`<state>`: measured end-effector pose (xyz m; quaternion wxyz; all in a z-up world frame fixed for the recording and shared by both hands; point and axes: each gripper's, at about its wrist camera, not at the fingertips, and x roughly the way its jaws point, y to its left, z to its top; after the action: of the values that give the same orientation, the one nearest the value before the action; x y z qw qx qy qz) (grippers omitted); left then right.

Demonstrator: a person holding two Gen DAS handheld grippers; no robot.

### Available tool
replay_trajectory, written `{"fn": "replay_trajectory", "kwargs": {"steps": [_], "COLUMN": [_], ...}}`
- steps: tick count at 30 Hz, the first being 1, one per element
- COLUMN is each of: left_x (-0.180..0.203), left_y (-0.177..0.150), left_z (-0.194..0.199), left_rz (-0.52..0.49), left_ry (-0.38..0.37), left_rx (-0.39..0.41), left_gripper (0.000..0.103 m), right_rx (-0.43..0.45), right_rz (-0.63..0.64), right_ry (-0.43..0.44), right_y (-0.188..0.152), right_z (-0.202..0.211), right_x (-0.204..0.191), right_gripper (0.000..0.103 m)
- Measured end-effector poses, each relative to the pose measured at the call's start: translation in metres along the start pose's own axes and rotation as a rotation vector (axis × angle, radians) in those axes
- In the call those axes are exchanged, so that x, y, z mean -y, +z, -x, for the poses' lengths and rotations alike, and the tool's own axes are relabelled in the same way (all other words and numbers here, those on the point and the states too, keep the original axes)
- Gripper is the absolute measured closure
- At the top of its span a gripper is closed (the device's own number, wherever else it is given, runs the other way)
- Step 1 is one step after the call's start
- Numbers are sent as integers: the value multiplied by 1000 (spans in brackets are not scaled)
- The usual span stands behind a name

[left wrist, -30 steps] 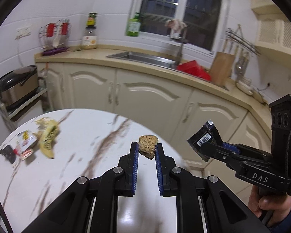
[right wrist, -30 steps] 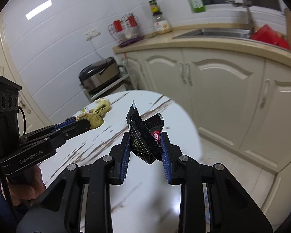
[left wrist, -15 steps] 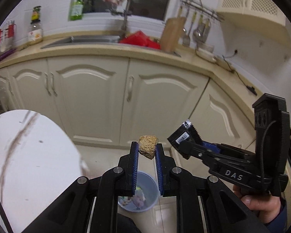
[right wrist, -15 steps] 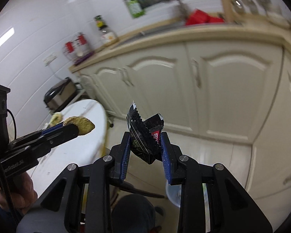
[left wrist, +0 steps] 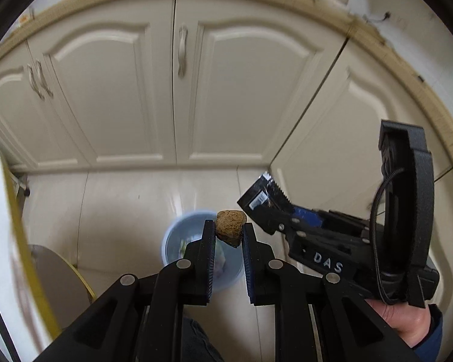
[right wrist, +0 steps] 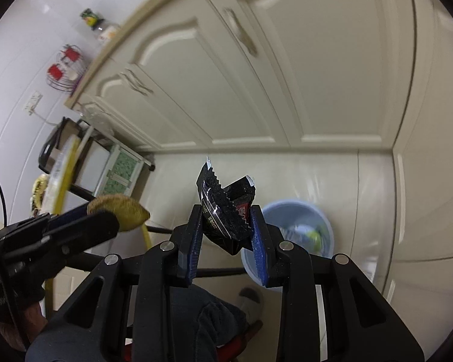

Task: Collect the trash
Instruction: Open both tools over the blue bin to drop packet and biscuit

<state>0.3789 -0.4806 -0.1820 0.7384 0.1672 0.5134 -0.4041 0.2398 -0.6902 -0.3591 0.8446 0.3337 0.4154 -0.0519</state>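
Observation:
My left gripper is shut on a brown crumbly lump of food waste, and it hangs over the pale blue trash bin on the floor. My right gripper is shut on a crumpled black snack wrapper. In the left wrist view that wrapper sits just right of the lump. In the right wrist view the bin lies below and right of the wrapper, with trash inside, and the left gripper's brown lump shows at the left.
Cream cabinet doors stand behind the bin and meet at a corner on the right. The round table's yellow-rimmed edge is at the left. A person's knee and slippered foot are below. A cart with a cooker stands at the left.
Both grippers swung away from the table top and tilted down toward the floor, each keeping its hold. The blue bin came into view and now lies under them.

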Motion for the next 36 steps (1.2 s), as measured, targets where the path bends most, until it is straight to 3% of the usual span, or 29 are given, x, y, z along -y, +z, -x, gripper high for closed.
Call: {"fn": "replay_trajectory", "kwargs": {"steps": [4,6,7,9,12,14,16,21,26,36], "left_x": [-6,-7,-9,-11,-10,-10,-10,-4,-2,-29], "left_y": [15,16,19,24,30,34,31,29,11,-44], "left_z": [-20,-26,-29,-33,-34,-33,-29,-11,29,142], "left_rz": [9,10,14,23,40,50,66,76,80,136], "left_ry": [25,36,44,61,79,108,155,194,209,204], "left_rx": [-43,-54,-59,-58,-46,-44,-44,15,92,277], "left_gripper": [86,80,76,57,49,44,34,34,30,28], "right_rx": [-49,-62,-65,-66,-56,-46,-30,-11,39,166], "right_rz": [-40,-58,-67,-87,-120,-147,-171,-231,-225,-111], "right_ry": [-18,-18,-19,-18,-18,-16,-20,-75,-76,-38], "right_y": [-4,-5,-6,-7,-8,-7,-7,-8,-4,13], "right_z": [-23,-32,-34,-38,-38,-36,-32,-21,1,63], "right_x": [20,28,30,35,42,45,49,55,41,-42], "right_gripper": [67,63,57,45,27,7,0,0,0,0]}}
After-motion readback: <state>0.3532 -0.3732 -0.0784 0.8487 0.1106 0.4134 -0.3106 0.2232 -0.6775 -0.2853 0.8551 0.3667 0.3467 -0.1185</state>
